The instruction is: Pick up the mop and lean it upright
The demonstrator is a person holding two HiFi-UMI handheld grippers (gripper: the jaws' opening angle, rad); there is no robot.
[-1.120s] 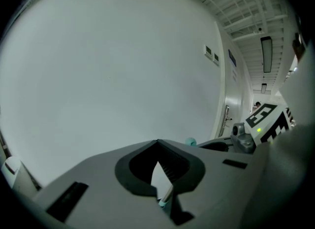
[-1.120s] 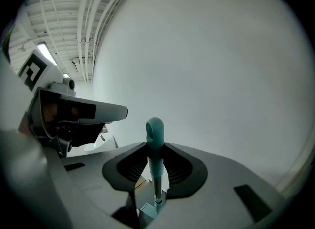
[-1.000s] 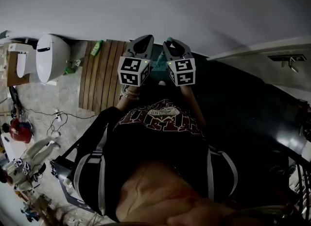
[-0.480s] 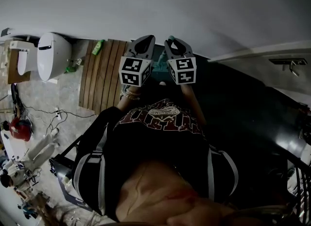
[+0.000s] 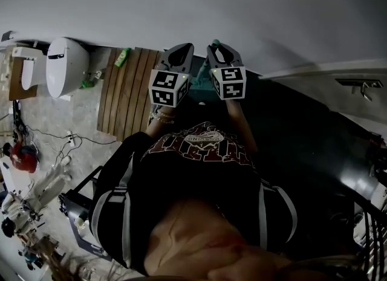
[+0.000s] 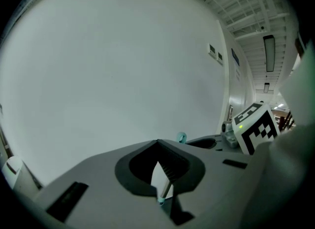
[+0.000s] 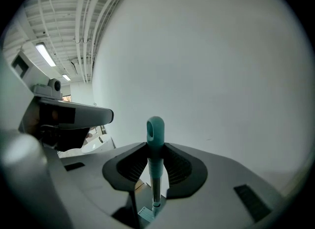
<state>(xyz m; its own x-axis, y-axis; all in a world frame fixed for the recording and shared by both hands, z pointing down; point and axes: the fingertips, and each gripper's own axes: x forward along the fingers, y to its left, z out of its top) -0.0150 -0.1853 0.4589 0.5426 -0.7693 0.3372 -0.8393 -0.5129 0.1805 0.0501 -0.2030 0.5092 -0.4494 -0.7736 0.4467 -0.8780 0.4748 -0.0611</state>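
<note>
Though the mop (image 7: 155,128) is mostly hidden below, the right gripper (image 7: 155,149) clamps its handle, with the left gripper (image 6: 157,145) closed.

— What's underfoot?
— A grey speckled stone floor (image 5: 57,113), with a brown slatted wooden mat (image 5: 124,92) lying flat on it.
— Anything else?
— A white toilet (image 5: 65,67), a green bottle (image 5: 123,57) by the mat's far end, and thin black cables (image 5: 60,142).

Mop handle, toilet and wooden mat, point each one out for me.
mop handle (image 7: 155,144), right gripper view, on the teal end just below its hanging hole
toilet (image 5: 65,68), head view, on the white lid
wooden mat (image 5: 124,95), head view, on its middle slats
</note>
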